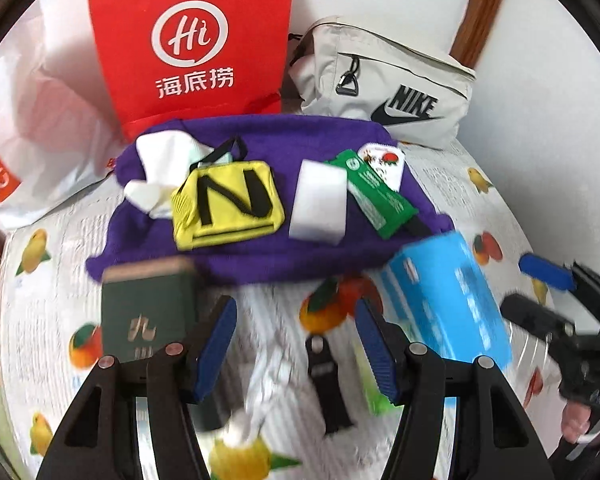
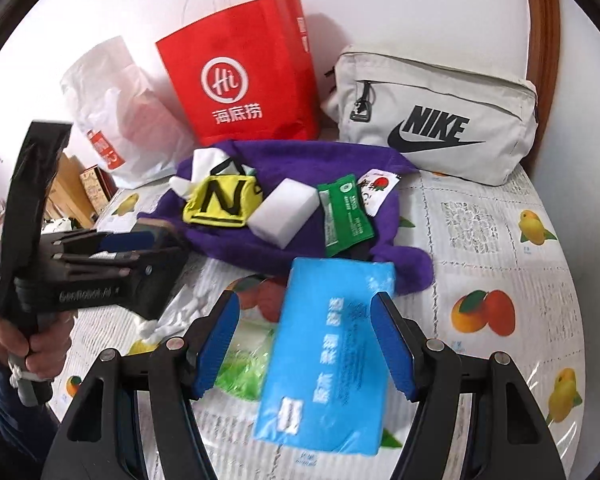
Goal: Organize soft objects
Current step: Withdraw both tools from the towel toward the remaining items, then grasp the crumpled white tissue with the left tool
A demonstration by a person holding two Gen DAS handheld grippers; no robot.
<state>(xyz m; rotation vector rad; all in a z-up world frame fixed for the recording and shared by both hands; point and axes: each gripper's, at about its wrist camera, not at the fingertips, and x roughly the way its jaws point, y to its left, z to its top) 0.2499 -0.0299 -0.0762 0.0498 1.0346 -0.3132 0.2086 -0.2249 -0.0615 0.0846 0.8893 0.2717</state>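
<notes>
A blue tissue pack lies on the fruit-print tablecloth between the jaws of my right gripper, which is open; its left pad stands apart from the pack. My left gripper is open above the cloth with nothing gripped; a dark green box stands just outside its left finger. Behind, a purple cloth carries a yellow pouch marked N, a white foam block, a green packet and white fabric.
A red paper bag, a beige Nike bag and a white plastic bag stand along the back wall. A black clip and a green plastic wrapper lie near the grippers. A hand holds the left gripper's handle.
</notes>
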